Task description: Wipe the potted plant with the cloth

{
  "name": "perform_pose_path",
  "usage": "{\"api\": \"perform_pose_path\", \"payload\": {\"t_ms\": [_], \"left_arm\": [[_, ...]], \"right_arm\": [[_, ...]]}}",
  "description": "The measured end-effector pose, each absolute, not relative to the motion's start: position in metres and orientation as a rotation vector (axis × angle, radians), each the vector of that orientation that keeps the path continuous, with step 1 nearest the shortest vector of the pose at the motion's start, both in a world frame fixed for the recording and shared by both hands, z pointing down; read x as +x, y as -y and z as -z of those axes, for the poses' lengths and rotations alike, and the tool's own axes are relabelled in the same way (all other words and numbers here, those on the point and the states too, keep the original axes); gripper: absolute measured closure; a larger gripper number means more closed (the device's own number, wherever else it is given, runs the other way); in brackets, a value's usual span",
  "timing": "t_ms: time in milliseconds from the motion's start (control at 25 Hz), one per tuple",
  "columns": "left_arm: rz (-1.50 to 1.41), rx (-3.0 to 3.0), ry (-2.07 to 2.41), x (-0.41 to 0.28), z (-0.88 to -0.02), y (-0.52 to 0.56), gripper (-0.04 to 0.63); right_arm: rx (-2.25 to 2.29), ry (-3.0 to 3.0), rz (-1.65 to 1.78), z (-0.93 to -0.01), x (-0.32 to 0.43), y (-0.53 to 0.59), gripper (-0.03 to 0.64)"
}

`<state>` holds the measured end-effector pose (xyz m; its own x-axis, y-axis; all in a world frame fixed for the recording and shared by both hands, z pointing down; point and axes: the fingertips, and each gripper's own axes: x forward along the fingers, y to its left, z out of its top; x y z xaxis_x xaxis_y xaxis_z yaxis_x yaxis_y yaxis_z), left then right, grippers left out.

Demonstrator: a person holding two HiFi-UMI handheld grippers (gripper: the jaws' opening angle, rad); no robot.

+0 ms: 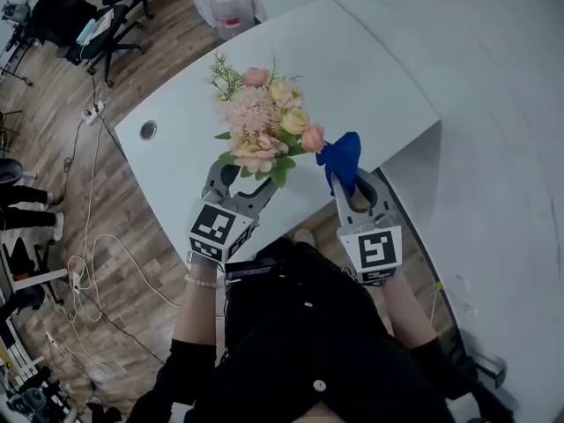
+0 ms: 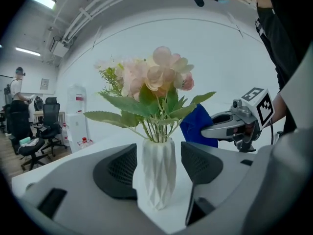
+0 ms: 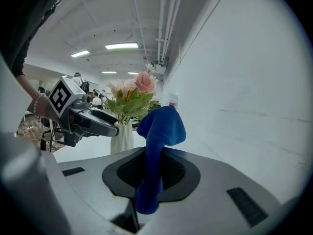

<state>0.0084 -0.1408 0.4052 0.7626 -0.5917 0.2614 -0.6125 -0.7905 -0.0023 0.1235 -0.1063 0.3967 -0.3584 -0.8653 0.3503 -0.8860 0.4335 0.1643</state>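
Between parted jaws of left gripper (image 2: 160,166), potted plant (image 2: 157,186), not clamped

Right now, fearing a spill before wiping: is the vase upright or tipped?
Upright: the vase stands on its base on the table, stems rising straight up.

The vase (image 2: 157,173) is showing plain white with a faceted diamond relief; the flowers (image 1: 264,122) above are glowing pale pink, peach and cream-yellow over green leaves (image 2: 122,104). The cloth (image 3: 160,124) is showing one deep blue (no print). The left tongs (image 2: 157,166) and right tongs (image 3: 151,173) are wearing light grey with black meshed pads, their cubes (image 1: 218,227) carrying black-and-white square markers. The desk (image 1: 370,69) is lying white over a brown wood-plank floor (image 1: 53,157).
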Motion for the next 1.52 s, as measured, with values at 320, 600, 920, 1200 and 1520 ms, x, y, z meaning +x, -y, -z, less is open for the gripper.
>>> {"api": "perform_pose_path", "payload": {"t_ms": [320,600,920,1200,1520], "left_arm": [[-0.373,2.911,0.954,0.008,-0.405,0.139,0.379],[-0.355,2.92,0.946,0.009,-0.402,0.138,0.38],[-0.358,2.926,0.936,0.009,-0.404,0.138,0.38],[-0.369,2.918,0.931,0.009,-0.404,0.139,0.38],[-0.387,2.917,0.921,0.009,-0.405,0.139,0.38]], "right_arm": [[1.488,2.298,-0.083,-0.402,0.118,0.111,0.537],[1.289,2.426,-0.082,-0.399,0.087,0.117,0.537],[1.144,2.5,-0.051,-0.407,0.054,0.124,0.537],[1.122,2.515,-0.106,-0.421,0.044,0.131,0.537],[1.114,2.482,-0.189,-0.449,0.046,0.134,0.537]]}}
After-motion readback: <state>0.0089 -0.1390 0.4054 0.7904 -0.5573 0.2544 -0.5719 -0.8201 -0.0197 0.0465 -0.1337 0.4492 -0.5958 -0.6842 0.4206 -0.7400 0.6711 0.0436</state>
